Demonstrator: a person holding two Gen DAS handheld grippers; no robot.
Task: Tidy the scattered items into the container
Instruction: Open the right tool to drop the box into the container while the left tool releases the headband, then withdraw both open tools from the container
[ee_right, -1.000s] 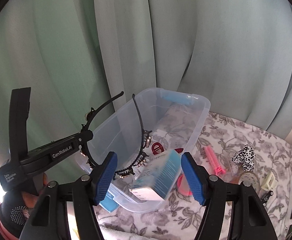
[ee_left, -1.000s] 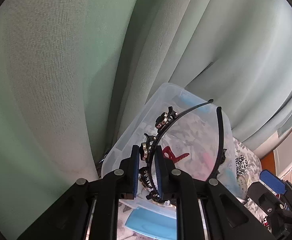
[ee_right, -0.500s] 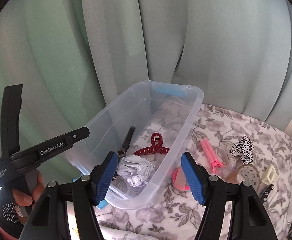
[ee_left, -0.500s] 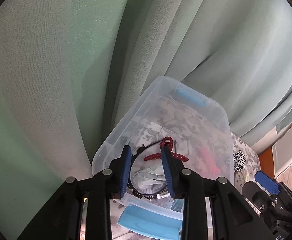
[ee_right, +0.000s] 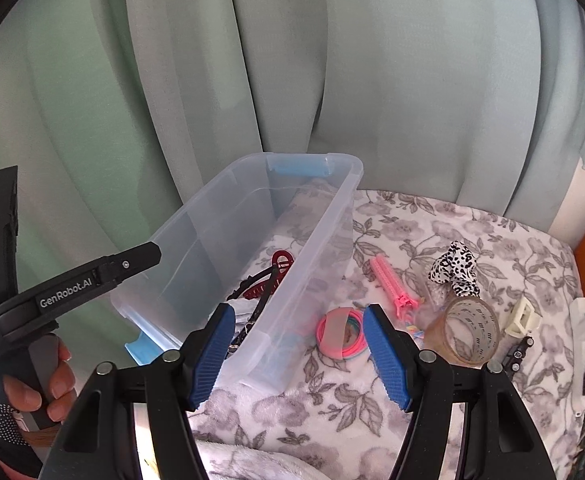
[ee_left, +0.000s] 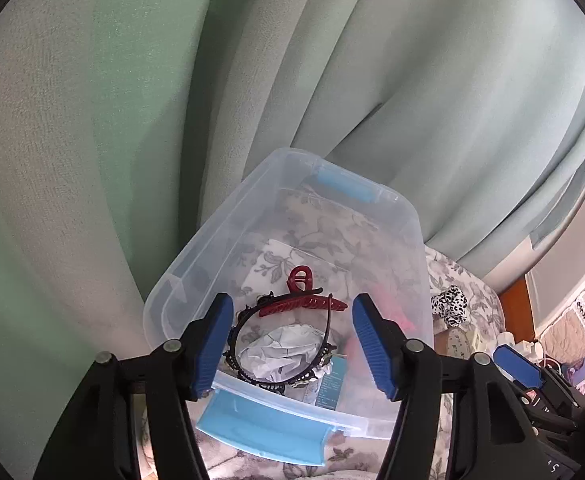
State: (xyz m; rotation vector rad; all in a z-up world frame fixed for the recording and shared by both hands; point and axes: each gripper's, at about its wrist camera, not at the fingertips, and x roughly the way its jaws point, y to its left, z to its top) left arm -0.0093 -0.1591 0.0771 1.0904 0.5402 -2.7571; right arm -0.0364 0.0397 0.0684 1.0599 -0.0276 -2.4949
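Right tongs (ee_right: pixel 298 354), empty and spread, hang nearest the pink hair ties (ee_right: pixel 342 334), seemingly just ahead; left tongs (ee_left: pixel 290 344) are opening over the container (ee_left: pixel 418 240), nothing between them.

My left gripper (ee_left: pixel 292 340) and right gripper (ee_right: pixel 298 350) look alike — matte black angular frames, each finger (ee_left: pixel 212 344) faced with a ribbed blue pad and pinned by round silver screws at the joints. In the right wrist view the left unit's black body carries white "GenRobot.AI" lettering along its arm. My left hand (ee_right: pixel 40 384) wears a black glove dotted with small pale grip spots — the fingertips are left uncovered.
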